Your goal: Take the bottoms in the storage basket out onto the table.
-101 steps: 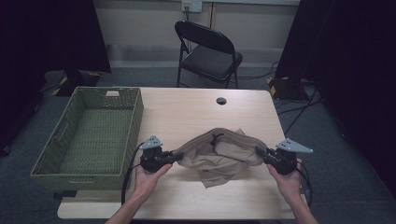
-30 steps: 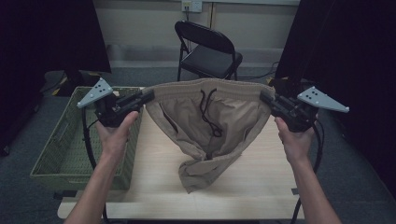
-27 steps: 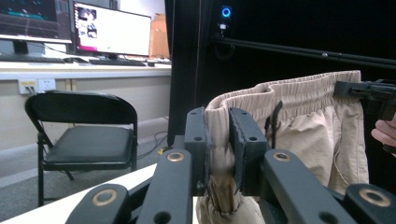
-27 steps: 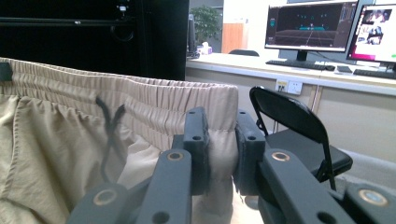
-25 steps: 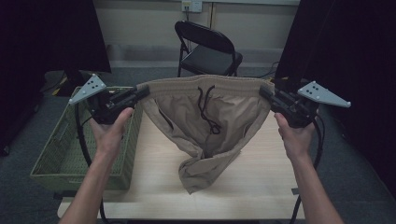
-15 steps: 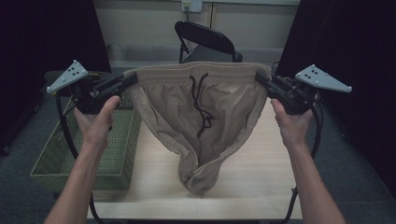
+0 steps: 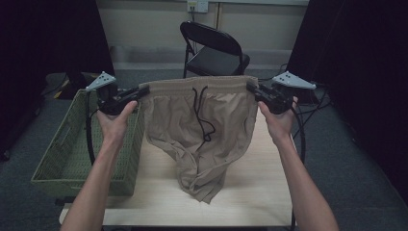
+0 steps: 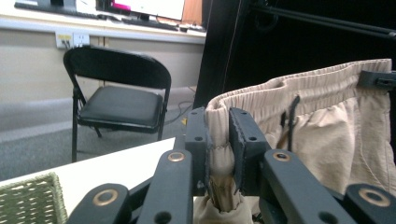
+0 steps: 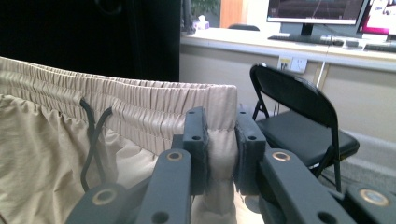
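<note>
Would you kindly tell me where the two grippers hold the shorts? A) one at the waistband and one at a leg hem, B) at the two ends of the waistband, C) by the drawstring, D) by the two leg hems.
B: the left gripper and the right gripper each clamp one end of the elastic waistband, so the shorts hang spread between them with the drawstring dangling in the middle and the legs drooping to the table.

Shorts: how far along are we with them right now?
Done: the shorts are picked up and spread by the waistband. In hand: the left gripper and the right gripper each pinch one end of the waistband, holding it level in the air; the leg ends rest on the table. Left: probably folding them or laying them in the green basket, which holds nothing I can see.
</note>
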A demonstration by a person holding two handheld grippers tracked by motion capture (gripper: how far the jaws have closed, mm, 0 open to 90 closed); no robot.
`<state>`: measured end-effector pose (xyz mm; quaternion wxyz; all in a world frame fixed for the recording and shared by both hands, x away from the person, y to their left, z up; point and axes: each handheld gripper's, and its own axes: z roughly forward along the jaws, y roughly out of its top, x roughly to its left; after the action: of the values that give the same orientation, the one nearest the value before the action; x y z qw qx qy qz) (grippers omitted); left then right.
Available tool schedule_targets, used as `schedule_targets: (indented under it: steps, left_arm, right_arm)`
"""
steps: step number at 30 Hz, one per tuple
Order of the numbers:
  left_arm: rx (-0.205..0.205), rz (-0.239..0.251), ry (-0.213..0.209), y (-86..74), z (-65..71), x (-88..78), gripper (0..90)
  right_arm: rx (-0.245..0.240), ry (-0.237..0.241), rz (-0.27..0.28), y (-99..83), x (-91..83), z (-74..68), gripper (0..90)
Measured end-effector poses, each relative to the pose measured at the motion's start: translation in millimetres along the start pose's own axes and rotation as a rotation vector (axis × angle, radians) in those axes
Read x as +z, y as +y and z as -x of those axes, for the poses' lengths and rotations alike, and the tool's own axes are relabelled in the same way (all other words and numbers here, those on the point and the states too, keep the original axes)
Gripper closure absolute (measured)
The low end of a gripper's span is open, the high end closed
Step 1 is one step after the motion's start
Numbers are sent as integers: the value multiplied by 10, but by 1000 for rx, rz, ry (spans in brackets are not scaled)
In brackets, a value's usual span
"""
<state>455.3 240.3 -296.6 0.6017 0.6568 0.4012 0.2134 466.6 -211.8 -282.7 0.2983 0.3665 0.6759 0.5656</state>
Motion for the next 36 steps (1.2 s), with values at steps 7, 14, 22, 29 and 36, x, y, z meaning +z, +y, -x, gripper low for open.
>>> schedule_targets:
  steps: [7, 14, 22, 29, 36]
  left_arm:
    - [-10, -62, 69, -62, -106, 305, 684]
    - [13, -76, 37, -84, 10, 350, 537]
    - [58, -100, -67, -201, 360, 320, 620]
    - [64, -143, -138, -448, 608, 265, 696]
    - [77, -247, -182, -901, 768, 225, 685]
  right_arm:
    - [7, -45, -96, -183, 345, 309, 768]
    - [48, -92, -196, -383, 412, 578, 542]
    - [24, -15, -221, -609, 187, 373, 478]
    - [10, 77, -229, -813, -33, 36, 466]
    - [-27, 191, -304, -1176, -192, -402, 451]
